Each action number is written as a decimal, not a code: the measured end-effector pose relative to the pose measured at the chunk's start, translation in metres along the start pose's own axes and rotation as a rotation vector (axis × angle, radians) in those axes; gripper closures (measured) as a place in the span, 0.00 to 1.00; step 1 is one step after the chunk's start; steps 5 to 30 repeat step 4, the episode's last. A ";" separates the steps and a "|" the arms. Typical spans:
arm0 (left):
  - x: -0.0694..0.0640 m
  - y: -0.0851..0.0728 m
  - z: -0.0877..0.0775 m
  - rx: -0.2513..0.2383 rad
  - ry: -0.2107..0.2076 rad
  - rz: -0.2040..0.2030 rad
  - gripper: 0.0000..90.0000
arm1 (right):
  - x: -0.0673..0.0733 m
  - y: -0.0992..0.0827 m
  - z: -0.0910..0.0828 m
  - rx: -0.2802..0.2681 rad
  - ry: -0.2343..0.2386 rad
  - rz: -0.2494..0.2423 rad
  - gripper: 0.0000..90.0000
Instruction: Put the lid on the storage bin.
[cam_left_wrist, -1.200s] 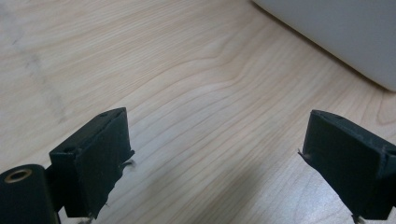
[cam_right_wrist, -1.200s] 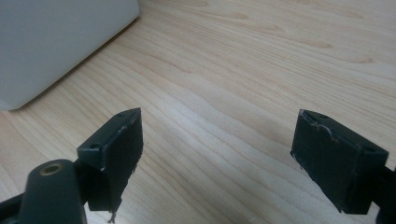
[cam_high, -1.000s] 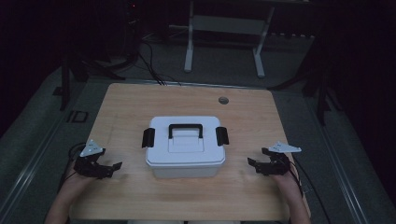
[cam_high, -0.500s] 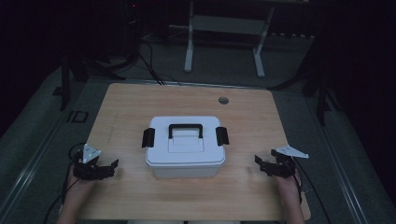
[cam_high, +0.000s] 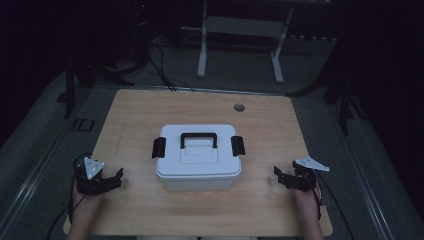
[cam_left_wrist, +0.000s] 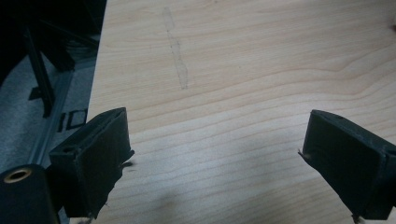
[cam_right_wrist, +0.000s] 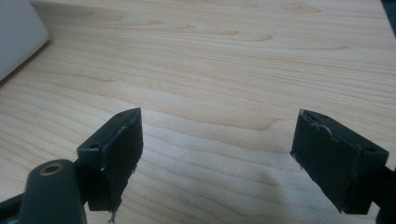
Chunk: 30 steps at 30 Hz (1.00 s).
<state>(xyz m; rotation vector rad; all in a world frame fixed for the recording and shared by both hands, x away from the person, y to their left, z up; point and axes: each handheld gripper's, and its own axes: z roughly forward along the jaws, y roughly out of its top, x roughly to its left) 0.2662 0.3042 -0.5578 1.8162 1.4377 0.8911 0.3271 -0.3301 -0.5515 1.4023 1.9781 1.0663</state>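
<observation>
White lidded box (cam_high: 198, 157) mid-table (cam_high: 260, 115), lid on, black handle flat, contents hidden. Left gripper (cam_high: 112, 180) and right gripper (cam_high: 281, 176) both wide, empty, flanking it, apart.

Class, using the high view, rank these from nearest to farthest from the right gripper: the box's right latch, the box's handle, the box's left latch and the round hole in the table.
Measured from the right gripper:
1. Right latch, on the white box's near side, up and left of the gripper.
2. Round hole, toward the table's far edge.
3. Handle, on the middle of the lid.
4. Left latch, on the box's far side.
</observation>
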 end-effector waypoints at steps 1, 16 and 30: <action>0.000 0.000 0.000 0.007 -0.003 -0.003 0.09 | 0.000 0.000 0.000 -0.002 -0.002 0.000 0.18; -0.001 -0.001 -0.001 -0.002 -0.009 -0.004 0.08 | -0.001 -0.001 -0.001 -0.006 -0.004 0.006 0.18; -0.001 -0.001 -0.001 -0.002 -0.009 -0.004 0.08 | -0.001 -0.001 -0.001 -0.006 -0.004 0.006 0.18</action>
